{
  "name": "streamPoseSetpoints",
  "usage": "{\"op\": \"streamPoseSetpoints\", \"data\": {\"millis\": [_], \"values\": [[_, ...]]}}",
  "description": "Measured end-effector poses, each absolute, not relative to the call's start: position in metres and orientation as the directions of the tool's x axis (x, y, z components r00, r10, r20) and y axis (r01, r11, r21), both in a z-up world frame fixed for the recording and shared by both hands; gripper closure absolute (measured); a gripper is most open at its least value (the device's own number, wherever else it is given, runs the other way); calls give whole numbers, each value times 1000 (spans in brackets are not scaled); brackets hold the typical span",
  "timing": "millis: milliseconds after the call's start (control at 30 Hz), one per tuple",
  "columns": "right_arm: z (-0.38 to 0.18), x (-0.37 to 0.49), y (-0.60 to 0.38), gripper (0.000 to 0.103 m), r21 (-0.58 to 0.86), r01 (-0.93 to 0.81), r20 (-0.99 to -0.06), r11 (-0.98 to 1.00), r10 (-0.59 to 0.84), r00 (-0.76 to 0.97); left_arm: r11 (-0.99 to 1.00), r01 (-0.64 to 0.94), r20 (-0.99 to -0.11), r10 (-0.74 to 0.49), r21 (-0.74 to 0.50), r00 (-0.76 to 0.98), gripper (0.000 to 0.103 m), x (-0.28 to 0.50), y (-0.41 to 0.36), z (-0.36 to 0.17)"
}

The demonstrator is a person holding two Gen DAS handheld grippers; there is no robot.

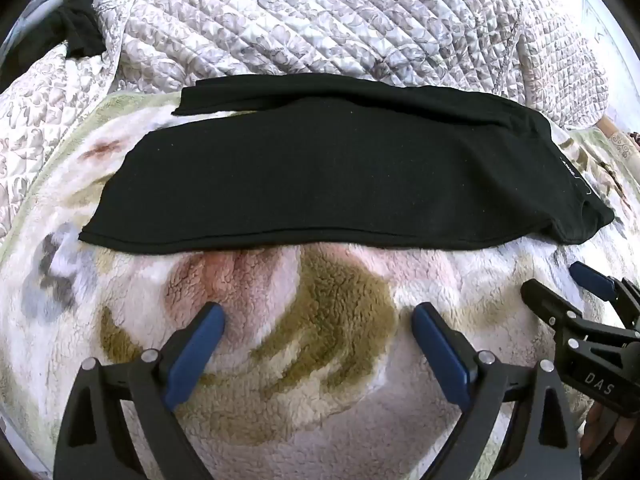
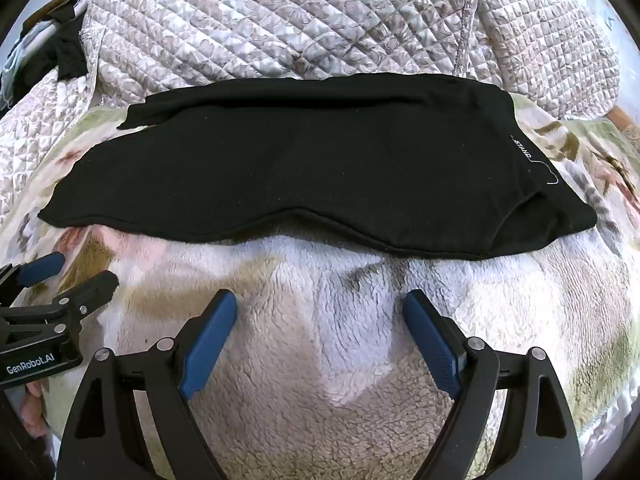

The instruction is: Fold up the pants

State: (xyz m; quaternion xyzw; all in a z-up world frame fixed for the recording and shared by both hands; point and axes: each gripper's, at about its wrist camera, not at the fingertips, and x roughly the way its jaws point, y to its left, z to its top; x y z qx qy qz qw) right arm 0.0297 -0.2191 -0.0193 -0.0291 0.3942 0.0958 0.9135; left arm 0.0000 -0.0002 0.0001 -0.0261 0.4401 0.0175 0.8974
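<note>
We've got the fleece blanket point(image 1: 304, 320) spread as a flat work surface over the quilted cover point(image 1: 320, 20), and the black pants point(image 1: 320, 168) lie flat across it beyond both tools, already doubled leg on leg, we think, so the next fold can run end to end. Long axis goes side to side: waistband with its label point(image 2: 524, 148) at the right, cuffs at the left. Left gripper point(image 1: 318, 312) and right gripper point(image 2: 320, 304) hover short of the near edge, jaws wide, nothing held.

Hidden and cut off

The dark cloth point(image 1: 78, 36) runs off the frame's upper left; the label point(image 1: 573, 171) on the pants point(image 1: 320, 172) is too small to read in the left view.
</note>
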Motion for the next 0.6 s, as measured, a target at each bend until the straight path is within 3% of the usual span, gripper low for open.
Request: {"op": "streamPoseSetpoints", "data": {"millis": [600], "values": [[-21,30,-219,17,16,-198,-729,980,147,669,998,-49,-804,-1,-37,595,6,2,1,2]]}}
